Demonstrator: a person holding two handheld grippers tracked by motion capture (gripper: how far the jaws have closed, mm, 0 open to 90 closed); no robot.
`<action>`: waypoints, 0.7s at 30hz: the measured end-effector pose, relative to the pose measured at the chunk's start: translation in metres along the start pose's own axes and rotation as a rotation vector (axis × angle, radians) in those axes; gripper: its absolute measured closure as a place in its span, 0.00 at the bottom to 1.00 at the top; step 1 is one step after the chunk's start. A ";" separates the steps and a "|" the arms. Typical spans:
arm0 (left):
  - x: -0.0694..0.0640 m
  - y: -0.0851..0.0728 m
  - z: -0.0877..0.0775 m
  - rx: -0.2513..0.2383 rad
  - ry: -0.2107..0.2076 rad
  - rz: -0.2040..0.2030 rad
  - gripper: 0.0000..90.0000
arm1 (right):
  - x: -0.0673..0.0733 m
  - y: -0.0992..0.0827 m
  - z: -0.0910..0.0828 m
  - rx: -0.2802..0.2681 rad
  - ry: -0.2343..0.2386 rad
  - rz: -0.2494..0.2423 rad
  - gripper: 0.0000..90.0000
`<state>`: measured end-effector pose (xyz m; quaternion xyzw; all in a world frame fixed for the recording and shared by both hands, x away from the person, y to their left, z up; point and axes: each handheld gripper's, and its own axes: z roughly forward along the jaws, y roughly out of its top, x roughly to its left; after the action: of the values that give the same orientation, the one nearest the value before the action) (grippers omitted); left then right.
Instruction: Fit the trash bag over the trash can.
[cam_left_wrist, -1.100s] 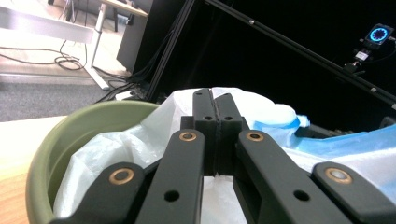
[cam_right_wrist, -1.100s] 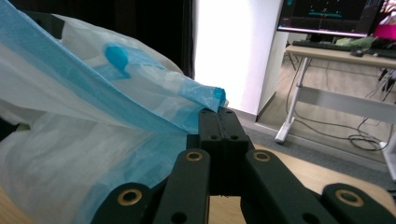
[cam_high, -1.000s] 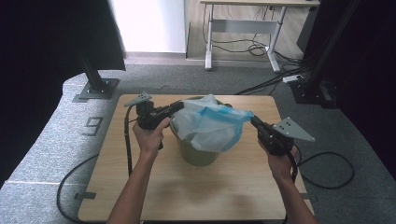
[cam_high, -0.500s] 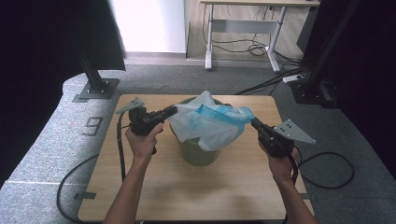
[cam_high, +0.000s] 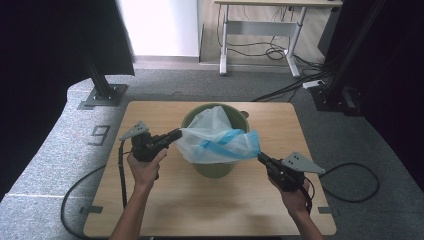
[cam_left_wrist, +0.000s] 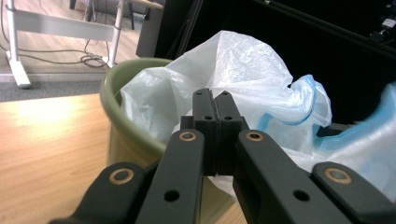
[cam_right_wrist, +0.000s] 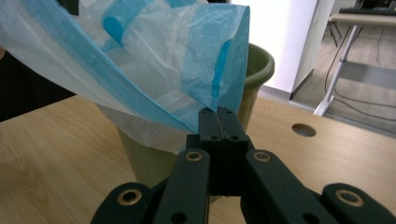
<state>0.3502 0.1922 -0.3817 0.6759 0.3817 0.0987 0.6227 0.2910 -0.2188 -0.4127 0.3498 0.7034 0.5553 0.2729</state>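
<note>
1. We see a green bin (cam_high: 215, 167) standing near the middle of the wooden counter (cam_high: 150, 210), with a white and blue plastic bag (cam_high: 217, 140) draped over its mouth and spilling toward 6 o'clock.
2. Our left hand-held gripper (cam_high: 176, 135), at 9 o'clock of the bin, is clenched on the bag's white edge; in the left gripper view the jaws meet with plastic bag (cam_left_wrist: 261, 79) film between them.
3. Our right hand-held gripper (cam_high: 260, 158), at 4 o'clock of the bin, is clenched on the bag's blue-banded corner (cam_right_wrist: 219, 74).
4. The bag is stretched between the two grippers, above the bin's rim (cam_right_wrist: 261, 60).
</note>
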 end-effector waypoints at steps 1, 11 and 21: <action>0.001 -0.002 0.000 0.002 0.001 -0.002 1.00 | 0.000 -0.003 0.001 0.006 0.004 0.009 0.99; 0.011 -0.021 -0.006 0.025 0.008 -0.016 1.00 | 0.007 -0.030 0.012 0.065 0.073 0.062 0.99; 0.018 -0.031 -0.008 0.061 0.014 -0.016 1.00 | 0.018 -0.052 0.019 0.140 0.083 0.066 0.99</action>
<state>0.3451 0.2075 -0.4150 0.6910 0.3941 0.0867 0.5997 0.2844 -0.2004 -0.4680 0.3675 0.7395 0.5274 0.2000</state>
